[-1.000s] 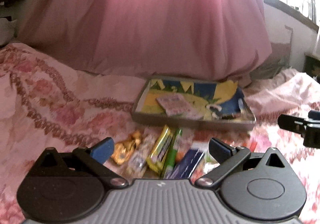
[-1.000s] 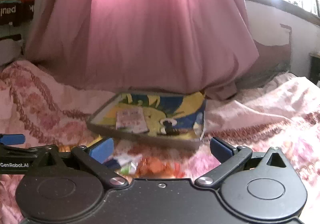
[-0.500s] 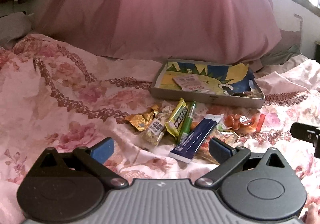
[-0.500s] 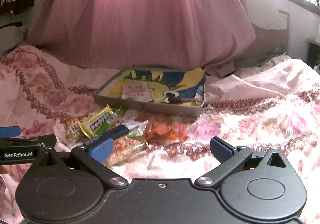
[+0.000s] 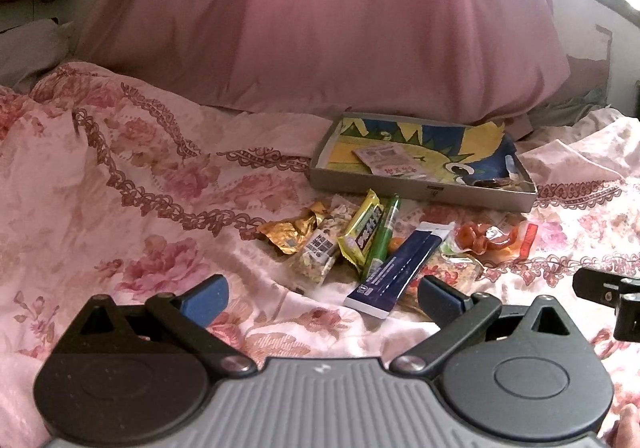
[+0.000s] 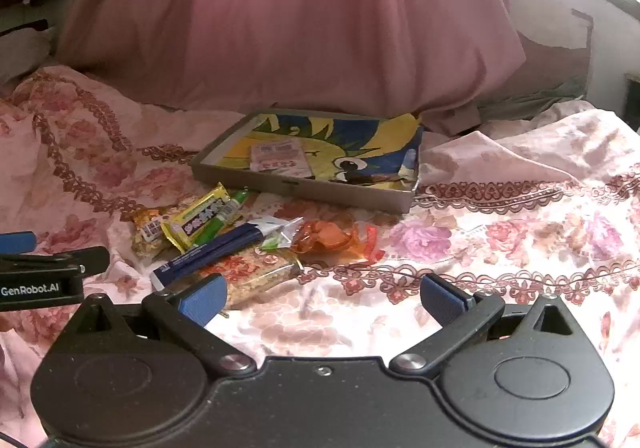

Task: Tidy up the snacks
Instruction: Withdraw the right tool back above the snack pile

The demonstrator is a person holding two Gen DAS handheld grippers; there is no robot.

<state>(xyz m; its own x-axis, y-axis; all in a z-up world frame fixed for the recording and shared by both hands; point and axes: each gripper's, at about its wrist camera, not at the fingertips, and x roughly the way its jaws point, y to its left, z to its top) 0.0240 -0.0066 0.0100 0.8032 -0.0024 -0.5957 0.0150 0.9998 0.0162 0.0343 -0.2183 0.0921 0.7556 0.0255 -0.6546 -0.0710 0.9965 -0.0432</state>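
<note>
Pink floral bed [image 5: 120,208]: the left gripper [image 5: 320,298] has backed off, jaws wide and empty, snack pile [image 5: 376,244] near the tray [image 5: 420,192]. Right gripper [image 6: 322,298] too, empty-jawed; snacks unsorted, one packet [image 6: 278,156] in the tray.

Left gripper [image 5: 320,298]: grey ribbed body, black discs, blue pads. Right gripper [image 6: 322,298]: black body.
</note>
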